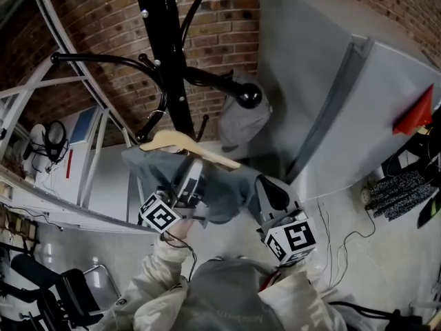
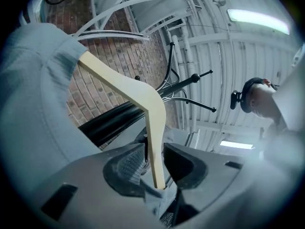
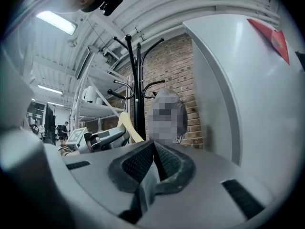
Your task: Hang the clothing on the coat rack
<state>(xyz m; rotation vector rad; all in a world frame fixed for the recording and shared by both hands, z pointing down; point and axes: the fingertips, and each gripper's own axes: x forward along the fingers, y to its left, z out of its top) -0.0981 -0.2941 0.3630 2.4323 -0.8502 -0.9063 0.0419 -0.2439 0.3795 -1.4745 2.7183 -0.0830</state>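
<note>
The clothing [image 1: 222, 187], a grey-blue garment, is draped over a pale wooden hanger [image 1: 189, 145] and is held up just in front of the black coat rack [image 1: 176, 61], below its curved pegs. Whether the hanger's hook sits on a peg cannot be made out.

Left claw [image 1: 196, 165]: the jaws stand apart. One arm of the hanger [image 2: 143, 92] runs down between the pads with a gap on at least one side; the pads do not press on it. The garment [image 2: 33, 104] fills the left of this view, and the rack's pole [image 2: 114, 120] lies behind the hanger.

Right claw [image 3: 153, 159]: the jaws are together and clamped on a fold of the garment [image 3: 147, 187], to the right of the hanger [image 3: 125, 120].

A grey item [image 1: 240, 123] hangs from a rack peg on the right. A brick wall [image 1: 227, 19] stands behind the rack, and a grey panel [image 1: 331, 81] stands to its right.
</note>
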